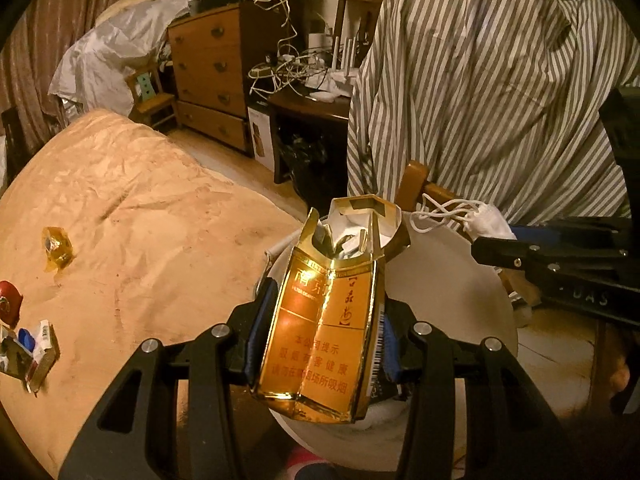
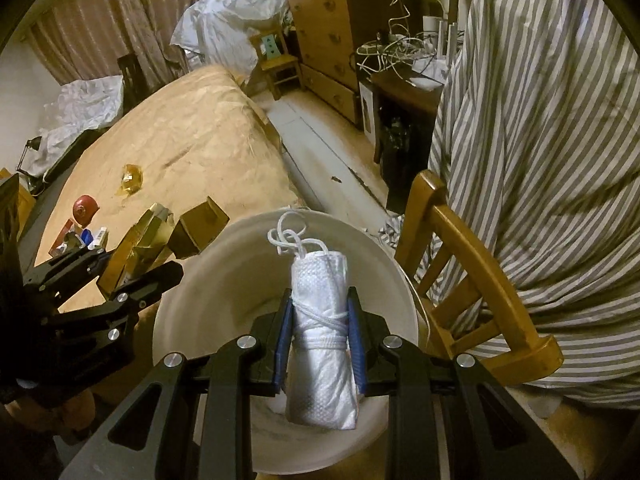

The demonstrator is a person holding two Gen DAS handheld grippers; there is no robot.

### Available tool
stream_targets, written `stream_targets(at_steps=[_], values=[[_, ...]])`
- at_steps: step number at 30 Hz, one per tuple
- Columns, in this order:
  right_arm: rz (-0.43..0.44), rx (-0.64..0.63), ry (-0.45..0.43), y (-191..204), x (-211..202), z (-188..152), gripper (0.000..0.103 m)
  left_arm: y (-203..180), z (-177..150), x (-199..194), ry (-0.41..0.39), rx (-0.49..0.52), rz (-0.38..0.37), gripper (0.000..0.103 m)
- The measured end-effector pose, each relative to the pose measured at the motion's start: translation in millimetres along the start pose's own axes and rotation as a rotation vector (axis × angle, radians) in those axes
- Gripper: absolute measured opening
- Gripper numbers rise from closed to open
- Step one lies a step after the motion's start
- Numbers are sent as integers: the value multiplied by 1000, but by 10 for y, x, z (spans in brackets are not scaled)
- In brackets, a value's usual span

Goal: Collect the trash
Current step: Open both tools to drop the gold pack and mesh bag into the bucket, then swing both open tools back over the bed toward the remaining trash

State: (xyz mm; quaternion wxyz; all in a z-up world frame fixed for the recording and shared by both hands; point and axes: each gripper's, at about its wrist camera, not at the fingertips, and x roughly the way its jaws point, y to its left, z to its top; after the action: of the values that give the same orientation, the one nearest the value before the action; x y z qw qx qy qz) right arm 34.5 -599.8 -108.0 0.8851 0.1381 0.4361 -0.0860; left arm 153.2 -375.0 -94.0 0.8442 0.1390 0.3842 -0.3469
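the left claw (image 1: 320,336) grips a crumpled gold cigarette pack (image 1: 320,320) between its blue pads, its torn top open over the round white bucket (image 1: 460,300). the right claw (image 2: 320,340) is clamped on a rolled white face mask (image 2: 322,344) with looped ear cords, held above the bucket's bowl (image 2: 208,300). both claws tilt steeply down toward it. only the left view reads the pack's printed face; only the right view shows the bucket's inside and the wooden chair (image 2: 480,272) at its right. on the tan bedspread (image 1: 140,220) to the left lie a crinkled yellow wrapper (image 1: 58,250), a red round lid (image 1: 10,302) and small cartons (image 1: 36,356).
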Motion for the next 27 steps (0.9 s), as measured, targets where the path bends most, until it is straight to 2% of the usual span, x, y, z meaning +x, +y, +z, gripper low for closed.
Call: stream_targets(at_steps=[12,16,18,19,27], values=[[16,11,-5,41,20,-65,27,-7,13,80,24,-8,1,45],[21,14,-7,48,8,-53,29,-3,15,83,21,-4,5,48],[24,21,-10,39,1,-55,39,12,15,86,18,-3,15,62],[23,25,-13,30,-3,-55,40,26,13,84,13,-5,20,71],[30,49,-22,6,-15,-77,40,57,-4,102,17,-4,32,73]])
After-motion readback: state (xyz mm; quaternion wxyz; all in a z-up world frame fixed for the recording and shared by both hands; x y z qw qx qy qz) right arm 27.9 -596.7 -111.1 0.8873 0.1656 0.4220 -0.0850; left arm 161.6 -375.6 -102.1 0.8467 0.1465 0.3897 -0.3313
